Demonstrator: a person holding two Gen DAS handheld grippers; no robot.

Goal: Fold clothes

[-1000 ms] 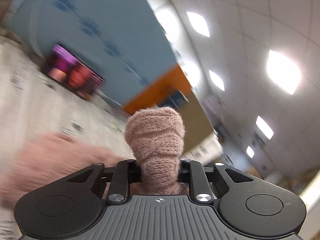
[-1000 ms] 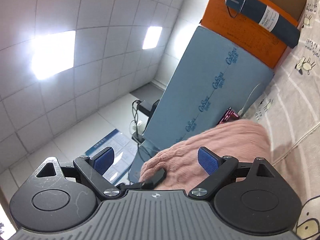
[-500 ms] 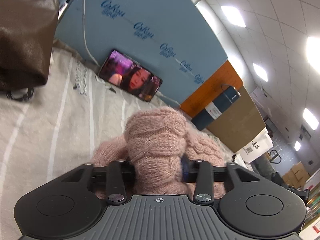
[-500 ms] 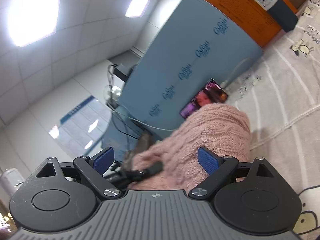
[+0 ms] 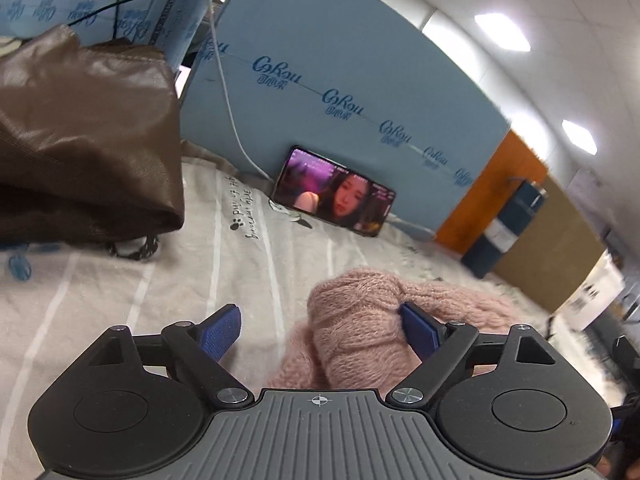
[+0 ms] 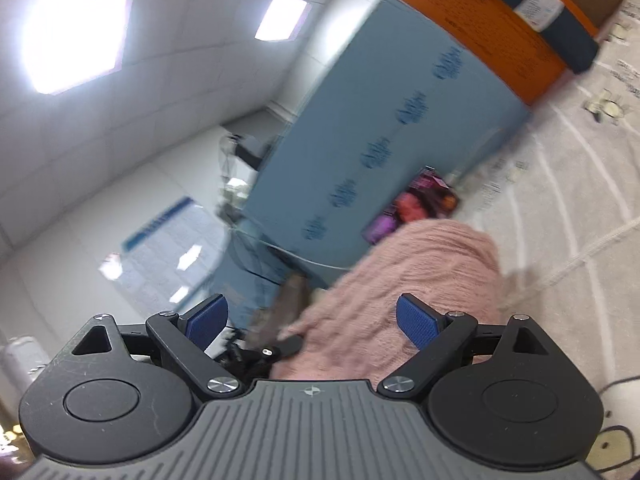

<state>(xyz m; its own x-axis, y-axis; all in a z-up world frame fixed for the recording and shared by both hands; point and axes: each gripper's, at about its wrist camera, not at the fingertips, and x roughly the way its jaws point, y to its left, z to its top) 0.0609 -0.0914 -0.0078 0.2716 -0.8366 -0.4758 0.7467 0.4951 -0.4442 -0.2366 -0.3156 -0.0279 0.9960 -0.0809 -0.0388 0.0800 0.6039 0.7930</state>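
The pink knit sweater [image 5: 360,332] lies bunched on the striped bedsheet [image 5: 248,280], on the near side of the phone [image 5: 334,196] that leans against the blue foam board [image 5: 340,80]. The left tongs [image 5: 320,332] have just been opening and now stand wide; a rolled lump of the knit sits between them, resting against the right-hand pad, while the left-hand pad is clear of it. The right tongs [image 6: 312,320] are also wide, with the sweater in front of them and nothing pinched.

The likely trouble is the fuzzy yarn clinging to that pad: if the left tongs pull away, the roll may drag along and the fold come undone. The loose bundle may also slump by itself. A wide sweep towards the phone could knock it flat, and the brown leather bag [image 5: 84,140], well to the phone's left, looks out of harm's way.
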